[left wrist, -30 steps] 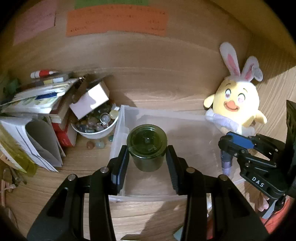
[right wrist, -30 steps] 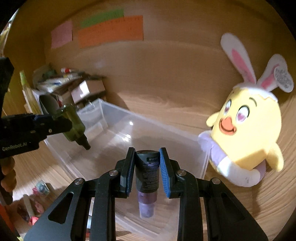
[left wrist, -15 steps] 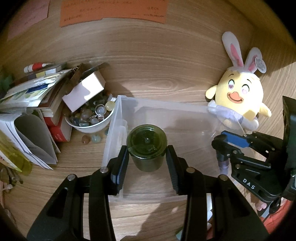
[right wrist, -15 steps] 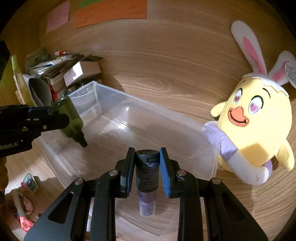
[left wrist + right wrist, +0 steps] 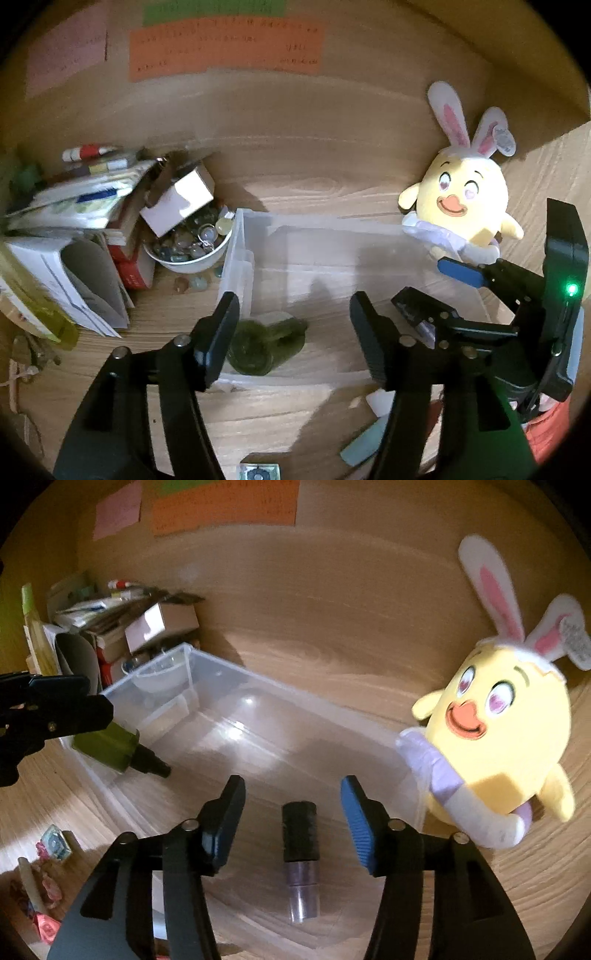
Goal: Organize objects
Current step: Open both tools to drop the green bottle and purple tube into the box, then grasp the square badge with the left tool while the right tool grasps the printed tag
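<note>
A clear plastic bin (image 5: 332, 236) (image 5: 258, 698) sits on the wooden desk. A dark green bottle (image 5: 264, 345) (image 5: 110, 747) lies on its side in the bin's near left corner. My left gripper (image 5: 295, 321) is open just above it, jaws apart. A purple tube with a black cap (image 5: 300, 849) lies in the bin below my right gripper (image 5: 293, 805), which is open, its blue pads (image 5: 354, 819) on either side of the tube without touching. The right gripper also shows in the left wrist view (image 5: 458, 288).
A yellow bunny-eared plush (image 5: 465, 199) (image 5: 506, 720) leans at the bin's right end. A white bowl of pebbles (image 5: 192, 243), a small carton (image 5: 177, 199) and stacked books and papers (image 5: 74, 221) crowd the left. Small items (image 5: 48, 853) lie on the desk in front.
Both grippers opened. The green bottle dropped from the left gripper into the bin and lies on its side. The tube dropped from the right gripper onto the bin floor.
</note>
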### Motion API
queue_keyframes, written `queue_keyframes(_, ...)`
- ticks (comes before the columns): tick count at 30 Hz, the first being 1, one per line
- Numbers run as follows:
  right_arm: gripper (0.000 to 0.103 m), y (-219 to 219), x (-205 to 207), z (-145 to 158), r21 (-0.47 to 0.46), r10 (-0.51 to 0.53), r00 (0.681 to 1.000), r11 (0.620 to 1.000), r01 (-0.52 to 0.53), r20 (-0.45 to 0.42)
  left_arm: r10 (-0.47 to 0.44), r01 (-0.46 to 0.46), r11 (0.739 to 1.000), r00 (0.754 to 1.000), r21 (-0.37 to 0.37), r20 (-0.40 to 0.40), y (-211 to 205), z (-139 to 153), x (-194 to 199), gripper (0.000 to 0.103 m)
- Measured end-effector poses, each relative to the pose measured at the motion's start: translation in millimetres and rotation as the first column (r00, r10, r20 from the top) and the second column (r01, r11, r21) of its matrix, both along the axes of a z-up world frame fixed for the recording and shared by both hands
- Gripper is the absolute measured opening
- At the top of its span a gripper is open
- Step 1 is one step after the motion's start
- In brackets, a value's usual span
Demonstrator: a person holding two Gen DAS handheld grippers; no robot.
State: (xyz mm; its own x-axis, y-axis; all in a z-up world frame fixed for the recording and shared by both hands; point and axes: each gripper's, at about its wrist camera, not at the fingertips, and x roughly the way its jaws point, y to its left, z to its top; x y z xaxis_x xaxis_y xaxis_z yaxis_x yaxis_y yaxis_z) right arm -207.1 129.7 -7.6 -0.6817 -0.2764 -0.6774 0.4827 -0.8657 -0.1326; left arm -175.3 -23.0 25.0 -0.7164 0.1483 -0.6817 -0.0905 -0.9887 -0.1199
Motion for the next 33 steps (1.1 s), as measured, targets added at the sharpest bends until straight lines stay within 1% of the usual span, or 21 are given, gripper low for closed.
queue_keyframes(4,0.057,3,7,13,-0.022,0.003,1.000,1.000,-0.003,-0.019,0.008,-0.009,1.000,0.999,-0.028,-0.034,2,11,14,0.074)
queue_keyframes(5,0.058,4,10,16,-0.030,0.005,1.000,1.000,-0.006,-0.025,0.010,-0.012,0.999,0.999,-0.038,-0.045,3,14,19,0.078)
queue_keyframes(6,0.061,6,12,20,-0.037,0.007,1.000,0.999,-0.008,-0.030,0.010,-0.013,0.999,0.999,-0.046,-0.053,4,16,23,0.082)
queue_keyframes(7,0.066,7,16,24,-0.046,0.009,0.999,0.999,-0.011,-0.043,0.011,-0.014,0.998,0.998,-0.054,-0.062,5,18,26,0.084)
queue_keyframes(9,0.071,10,23,31,-0.058,0.010,0.998,0.998,-0.013,-0.063,0.012,-0.018,0.998,0.996,-0.067,-0.083,6,23,36,0.090)
queue_keyframes(12,0.079,15,35,40,-0.076,0.012,0.996,0.997,-0.018,-0.084,0.010,-0.017,0.998,0.995,-0.065,-0.096,6,28,48,0.091)
queue_keyframes(13,0.080,18,40,43,-0.084,0.013,0.996,0.996,-0.021,-0.091,0.008,-0.014,0.998,0.995,-0.059,-0.096,5,29,51,0.092)
queue_keyframes(16,0.080,24,52,50,-0.097,0.020,0.994,0.995,-0.030,-0.106,0.010,-0.014,0.999,0.996,-0.042,-0.094,2,31,61,0.094)
queue_keyframes(22,0.084,34,75,52,-0.109,0.030,0.992,0.993,-0.044,-0.121,0.030,-0.035,0.998,0.995,-0.050,-0.096,0,32,79,0.095)
queue_keyframes(33,0.084,52,103,41,-0.142,0.026,0.996,0.989,-0.039,-0.089,0.040,-0.042,0.998,0.997,-0.040,-0.059,-5,18,102,0.095)
